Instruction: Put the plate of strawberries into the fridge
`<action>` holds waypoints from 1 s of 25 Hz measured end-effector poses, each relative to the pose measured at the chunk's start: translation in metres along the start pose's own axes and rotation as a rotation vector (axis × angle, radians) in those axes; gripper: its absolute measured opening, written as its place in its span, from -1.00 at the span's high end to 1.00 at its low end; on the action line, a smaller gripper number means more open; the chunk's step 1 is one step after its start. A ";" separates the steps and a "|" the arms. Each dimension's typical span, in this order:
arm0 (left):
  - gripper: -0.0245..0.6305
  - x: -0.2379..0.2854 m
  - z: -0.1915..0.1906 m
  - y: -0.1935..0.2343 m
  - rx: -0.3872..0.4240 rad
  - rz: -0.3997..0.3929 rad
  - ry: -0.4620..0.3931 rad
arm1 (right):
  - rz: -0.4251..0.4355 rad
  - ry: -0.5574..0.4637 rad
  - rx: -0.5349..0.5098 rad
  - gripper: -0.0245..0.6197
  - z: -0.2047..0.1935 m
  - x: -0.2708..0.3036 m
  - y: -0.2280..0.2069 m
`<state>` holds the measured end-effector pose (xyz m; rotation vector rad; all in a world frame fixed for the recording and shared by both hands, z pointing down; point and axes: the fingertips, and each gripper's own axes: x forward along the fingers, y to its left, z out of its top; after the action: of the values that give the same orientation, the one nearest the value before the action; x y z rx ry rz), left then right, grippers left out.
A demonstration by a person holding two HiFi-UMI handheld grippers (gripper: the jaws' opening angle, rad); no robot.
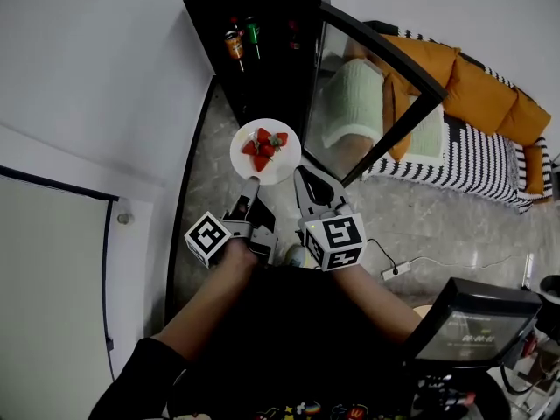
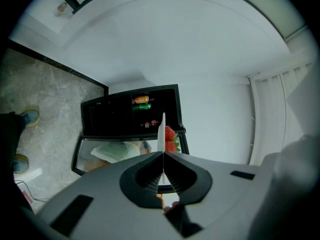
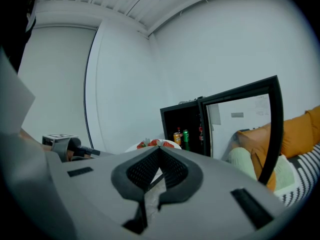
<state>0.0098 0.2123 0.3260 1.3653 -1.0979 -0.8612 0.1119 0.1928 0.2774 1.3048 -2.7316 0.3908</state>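
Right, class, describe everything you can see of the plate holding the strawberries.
The plate is round, white, smooth like ceramic, and carries several red strawberries with green tops. It is roughly level, held in the air by its near rim in the shut left tool, before the open fridge, not yet inside.

**Plate held just outside the open fridge**

Plate (image 1: pixel 284 166): white, round, roughly level, up in the air. A few red strawberries (image 1: pixel 262 150) with green tops are piled near its middle. Its near rim is clamped between the closed jaws of the left gripper (image 1: pixel 251 185). It sits just in front of the fridge opening, not inside. Fridge (image 1: pixel 271 7): small, black, upright. Its glass door (image 1: pixel 385 51) is swung wide open to the right. Drinks (image 1: pixel 234 42) stand on a shelf inside
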 end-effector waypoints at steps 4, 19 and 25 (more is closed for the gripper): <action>0.89 0.004 0.002 0.000 -0.018 -0.026 -0.014 | 0.009 -0.002 -0.006 0.91 -0.001 0.002 0.000; 0.89 0.041 0.047 0.014 -0.038 -0.035 -0.007 | 0.000 -0.005 -0.043 0.91 0.008 0.049 -0.007; 0.89 0.079 0.082 0.017 -0.053 -0.037 0.016 | -0.009 0.019 -0.059 0.91 0.016 0.097 -0.012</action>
<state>-0.0462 0.1132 0.3424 1.3498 -1.0335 -0.8989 0.0607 0.1082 0.2832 1.2920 -2.6985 0.3182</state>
